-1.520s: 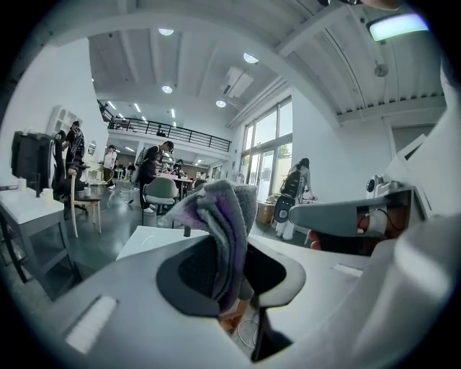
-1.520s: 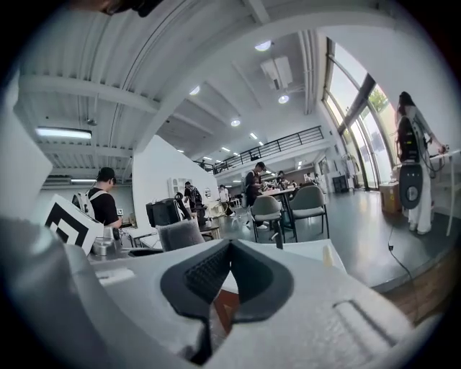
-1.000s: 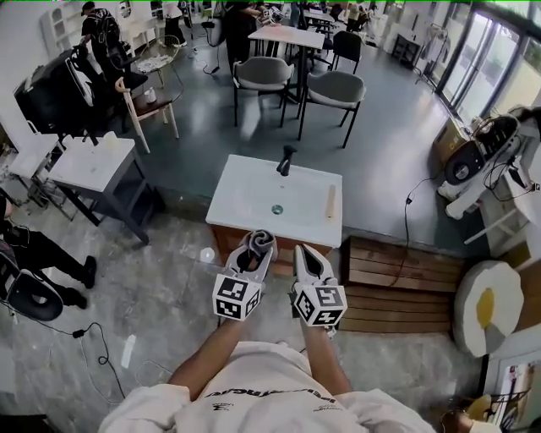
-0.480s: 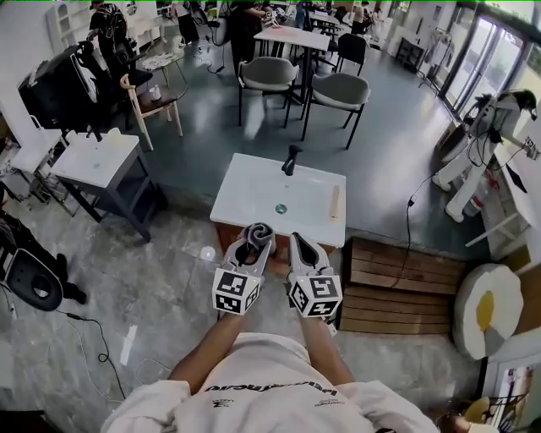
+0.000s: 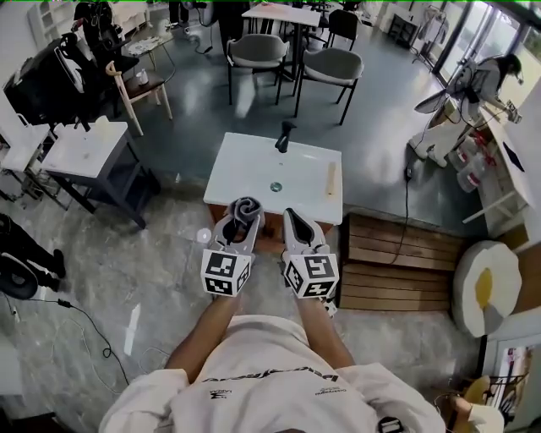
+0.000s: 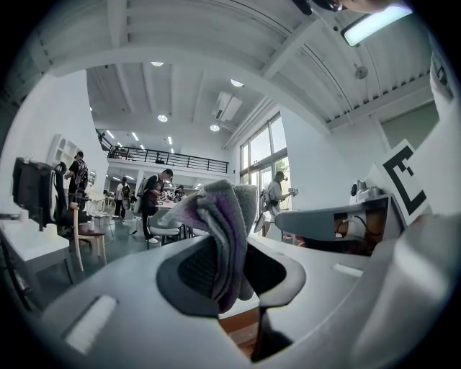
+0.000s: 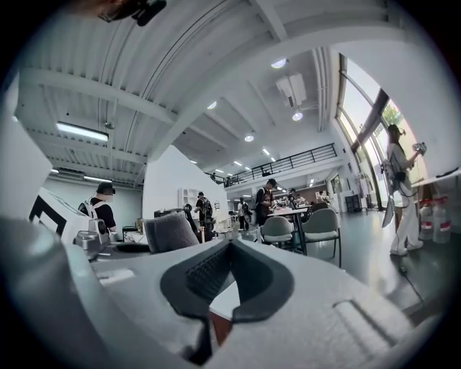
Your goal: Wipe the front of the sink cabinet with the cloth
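grey crumpled cloth [image 6: 220,230] clamped by left gripper [image 5: 241,220]; right gripper [image 7: 229,249] closed.

Big open hall, white walls. Far floor [image 5: 380,118] is dark grey & smooth; nearer, pale marbled tiles [image 5: 161,279]. Two grey chairs [image 5: 254,51] at a white table [image 5: 283,13], far end. White side table [image 5: 83,150] on the left. Wood slat deck [image 5: 397,271] on the rt, w/ a fried-egg-shaped cushion [image 5: 483,298] just beside it. Tall windows [image 7: 364,122], strip light [image 7: 85,131] overhead, balcony rail [image 7: 288,160] at back.
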Demonstrator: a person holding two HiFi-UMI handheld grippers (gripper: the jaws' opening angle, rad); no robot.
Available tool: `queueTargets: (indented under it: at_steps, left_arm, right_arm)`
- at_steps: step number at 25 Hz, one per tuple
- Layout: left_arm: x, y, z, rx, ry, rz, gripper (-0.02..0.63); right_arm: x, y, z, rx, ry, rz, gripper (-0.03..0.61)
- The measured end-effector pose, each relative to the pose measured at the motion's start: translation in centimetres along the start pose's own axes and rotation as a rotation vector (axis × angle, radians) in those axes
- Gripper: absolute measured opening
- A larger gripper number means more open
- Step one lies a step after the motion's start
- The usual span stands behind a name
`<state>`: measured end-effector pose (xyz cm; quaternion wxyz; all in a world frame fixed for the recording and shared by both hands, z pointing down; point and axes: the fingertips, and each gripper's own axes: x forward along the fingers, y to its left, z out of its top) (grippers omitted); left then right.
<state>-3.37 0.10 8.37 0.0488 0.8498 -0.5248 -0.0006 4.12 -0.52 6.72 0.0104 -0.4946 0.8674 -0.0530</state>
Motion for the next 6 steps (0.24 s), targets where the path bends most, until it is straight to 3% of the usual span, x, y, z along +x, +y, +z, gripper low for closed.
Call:
queueTargets:
  at_steps: [6]
  left_arm:
    - [0.04, 0.7, 0.41, 0.019, -0.01, 0.0, 0.081]
  right_arm:
    - [0.41, -0.15, -0.1, 0.004, -0.016, -0.011, -0.002]
